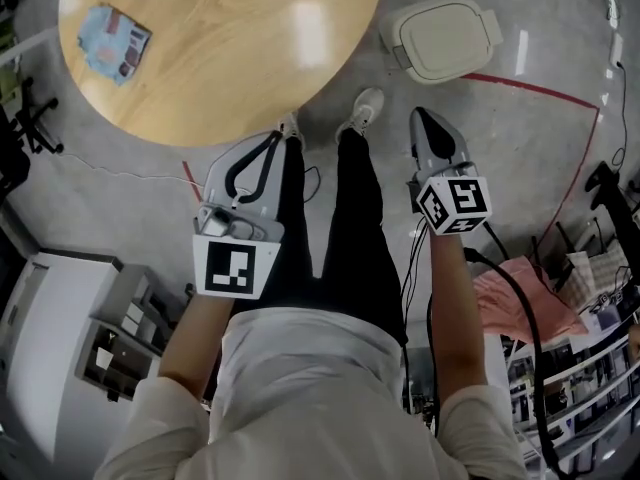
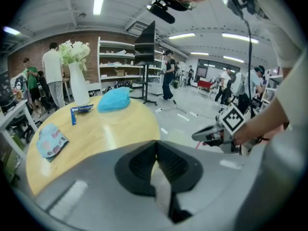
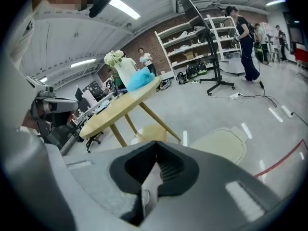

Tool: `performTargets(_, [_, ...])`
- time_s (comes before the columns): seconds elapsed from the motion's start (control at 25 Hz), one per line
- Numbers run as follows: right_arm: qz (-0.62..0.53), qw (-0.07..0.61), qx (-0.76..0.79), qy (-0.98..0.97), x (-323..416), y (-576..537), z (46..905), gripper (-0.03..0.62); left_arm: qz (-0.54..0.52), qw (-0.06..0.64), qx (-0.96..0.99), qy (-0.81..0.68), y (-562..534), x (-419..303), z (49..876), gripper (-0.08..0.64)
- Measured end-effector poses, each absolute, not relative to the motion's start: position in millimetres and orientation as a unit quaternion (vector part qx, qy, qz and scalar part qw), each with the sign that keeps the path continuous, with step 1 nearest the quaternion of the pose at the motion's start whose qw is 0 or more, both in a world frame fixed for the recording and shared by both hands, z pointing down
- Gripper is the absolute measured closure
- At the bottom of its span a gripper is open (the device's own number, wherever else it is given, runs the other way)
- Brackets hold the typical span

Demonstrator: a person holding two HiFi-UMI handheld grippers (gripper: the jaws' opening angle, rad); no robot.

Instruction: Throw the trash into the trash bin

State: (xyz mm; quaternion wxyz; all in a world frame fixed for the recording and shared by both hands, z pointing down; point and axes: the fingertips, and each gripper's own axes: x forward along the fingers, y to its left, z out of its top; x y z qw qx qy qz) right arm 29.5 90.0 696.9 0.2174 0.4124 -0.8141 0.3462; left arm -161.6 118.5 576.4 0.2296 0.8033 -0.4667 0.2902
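On the round wooden table point(image 1: 250, 58) lies a flat printed wrapper point(image 1: 114, 40), also seen as the wrapper point(image 2: 50, 141) near the table's left edge. A crumpled blue wad point(image 2: 114, 100) and a small blue box point(image 2: 80, 110) lie farther back. The cream-lidded trash bin point(image 1: 443, 38) stands on the floor right of the table, lid down, and shows again as the bin point(image 3: 222, 146). My left gripper point(image 1: 276, 136) hangs low beside the table's near edge, jaws together and empty. My right gripper point(image 1: 419, 116) is lowered short of the bin, jaws together, nothing held.
A white vase of flowers point(image 2: 77, 83) stands at the table's back. The person's legs and shoes point(image 1: 366, 108) are between the grippers. Red tape point(image 1: 560, 93) marks the floor by the bin. Shelves, a stand point(image 3: 211, 57) and people fill the background.
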Motion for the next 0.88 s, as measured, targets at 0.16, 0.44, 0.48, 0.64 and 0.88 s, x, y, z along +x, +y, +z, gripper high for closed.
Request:
performTargets(0.16, [0.355, 0.221, 0.416, -0.808, 36, 85, 726, 0.592, 0.296, 0.24, 0.799, -0.466, 115, -160, 592, 0.555])
performTargets(0.44, [0.37, 0.226, 0.423, -0.796, 45, 73, 780, 0.592, 0.297, 0.254, 0.788, -0.476, 103, -164, 612, 0.555])
performTargets(0.48, [0.373, 0.227, 0.424, -0.794, 46, 72, 787, 0.592, 0.298, 0.255, 0.787, -0.477, 102, -165, 615, 0.555])
performTargets(0.64, [0.381, 0.228, 0.429, -0.787, 47, 69, 814, 0.592, 0.304, 0.251, 0.785, -0.477, 98, -170, 625, 0.555])
performTargets(0.88, [0.394, 0.224, 0.44, -0.775, 46, 66, 848, 0.592, 0.303, 0.248, 0.783, -0.484, 89, -176, 634, 0.555])
